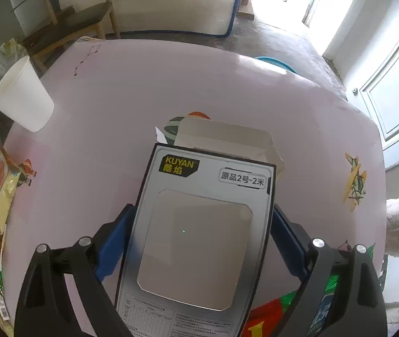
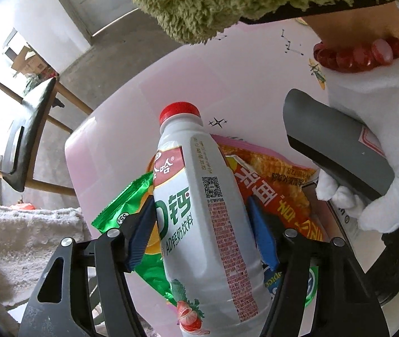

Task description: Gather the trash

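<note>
Left tool is clamped on a grey KUYAN box, its blue pads pressing both long sides, and I hold it above the pink tabletop with its top flap open. Right tool grips a white milk-drink bottle with a red cap, lifted over a green wrapper and an orange snack bag lying on the tabletop. A white paper cup stands near the far left edge, beside more snack packets.
</note>
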The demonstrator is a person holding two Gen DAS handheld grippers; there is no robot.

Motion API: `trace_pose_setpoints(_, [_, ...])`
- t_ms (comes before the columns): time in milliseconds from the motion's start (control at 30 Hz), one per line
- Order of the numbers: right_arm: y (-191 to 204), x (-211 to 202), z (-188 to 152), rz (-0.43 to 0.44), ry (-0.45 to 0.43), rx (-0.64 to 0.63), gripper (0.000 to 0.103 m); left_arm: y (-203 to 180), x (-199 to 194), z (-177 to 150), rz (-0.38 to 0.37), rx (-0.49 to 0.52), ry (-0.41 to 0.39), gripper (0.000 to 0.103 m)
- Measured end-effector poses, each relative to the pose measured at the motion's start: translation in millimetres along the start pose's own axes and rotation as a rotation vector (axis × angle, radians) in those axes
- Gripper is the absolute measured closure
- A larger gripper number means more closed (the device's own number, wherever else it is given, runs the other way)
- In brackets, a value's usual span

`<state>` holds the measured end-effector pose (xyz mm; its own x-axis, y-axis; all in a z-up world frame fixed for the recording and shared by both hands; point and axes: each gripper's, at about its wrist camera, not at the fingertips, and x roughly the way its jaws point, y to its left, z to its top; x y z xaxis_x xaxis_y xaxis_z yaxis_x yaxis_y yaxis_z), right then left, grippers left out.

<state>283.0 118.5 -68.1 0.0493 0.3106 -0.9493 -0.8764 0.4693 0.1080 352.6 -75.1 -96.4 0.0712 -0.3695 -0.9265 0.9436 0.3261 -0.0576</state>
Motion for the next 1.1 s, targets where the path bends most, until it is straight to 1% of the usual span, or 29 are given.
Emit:
trace_pose_setpoints(167, [-4, -11, -1, 0.007, -0.013, 0.011, 0.042, -1, 0, -3, 0.014, -0.011, 0.007, 0.013])
trace_pose_setpoints(400, [-18, -28, -3, 0.053, -0.056, 0.049, 0.043, -1, 1, -3, 0.015, -0.023, 0.008, 0.013])
trace_pose_setpoints(533, [-24, -33, -3, 0.065, -0.063, 0.057, 0.043, 1, 0, -3, 0.016, -0.028, 0.005, 0.013])
trace_pose_setpoints(833, [-19, -32, -7, 0.069, -0.068, 0.064, 0.043, 6, -9, -2, 0.026, -0.043, -0.025, 0.013])
trace_pose_setpoints(1033, [-22, -34, -7, 0.070, -0.084, 0.068, 0.043, 20, -35, -6, 0.047, -0.119, -0.083, 0.013])
trace_pose_setpoints(1100, [-24, -37, -9, 0.072, -0.095, 0.079, 0.043, 28, -49, -10, 0.049, -0.179, -0.105, 0.013])
